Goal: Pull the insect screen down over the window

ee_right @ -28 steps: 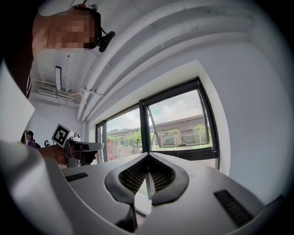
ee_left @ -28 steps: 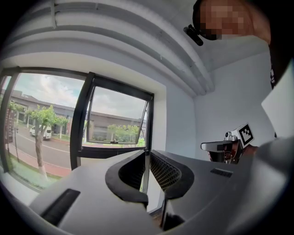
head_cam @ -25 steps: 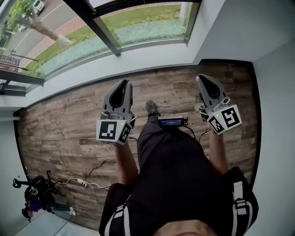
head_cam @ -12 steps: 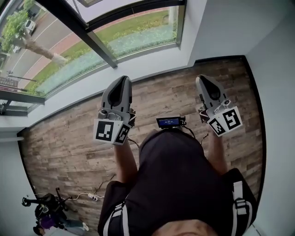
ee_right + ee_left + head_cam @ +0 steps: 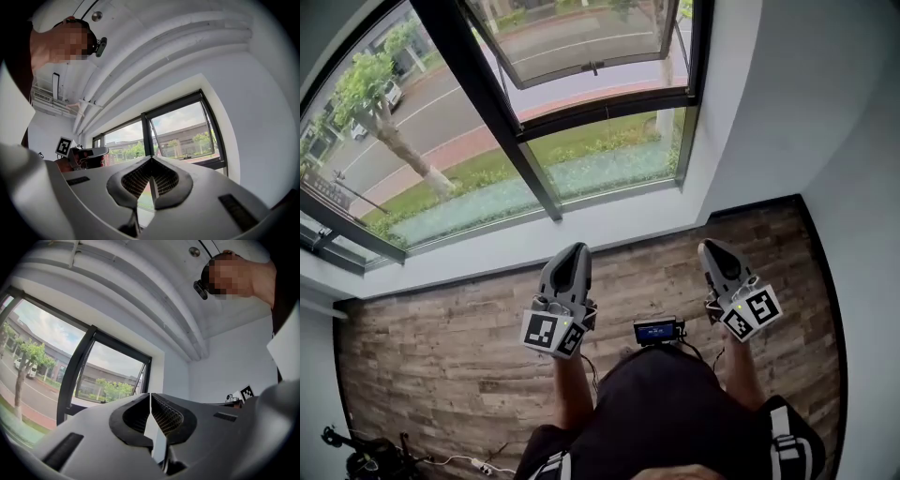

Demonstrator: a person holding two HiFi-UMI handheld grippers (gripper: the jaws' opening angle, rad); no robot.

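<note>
A tall window [image 5: 534,122] with black frames fills the wall ahead; its upper right sash [image 5: 581,42] is tilted open. No insect screen shows in any view. My left gripper [image 5: 574,253] hangs over the wood floor just short of the white sill [image 5: 487,248], jaws shut and empty. My right gripper [image 5: 713,249] is level with it near the right corner, also shut and empty. In the left gripper view the shut gripper [image 5: 150,395] points at the window [image 5: 112,376]. In the right gripper view the shut gripper [image 5: 151,160] faces the window [image 5: 183,126].
A white wall [image 5: 806,103] closes the right side. Wood plank floor [image 5: 441,347] lies below the sill. A small device with a blue display [image 5: 656,330] sits at the person's waist. Cables and a black stand [image 5: 356,459] lie at the lower left. White ducts [image 5: 154,291] run along the ceiling.
The head view has tilted up, bringing much more of the window into sight. Both grippers now sit lower in the frame and nearer the sill.
</note>
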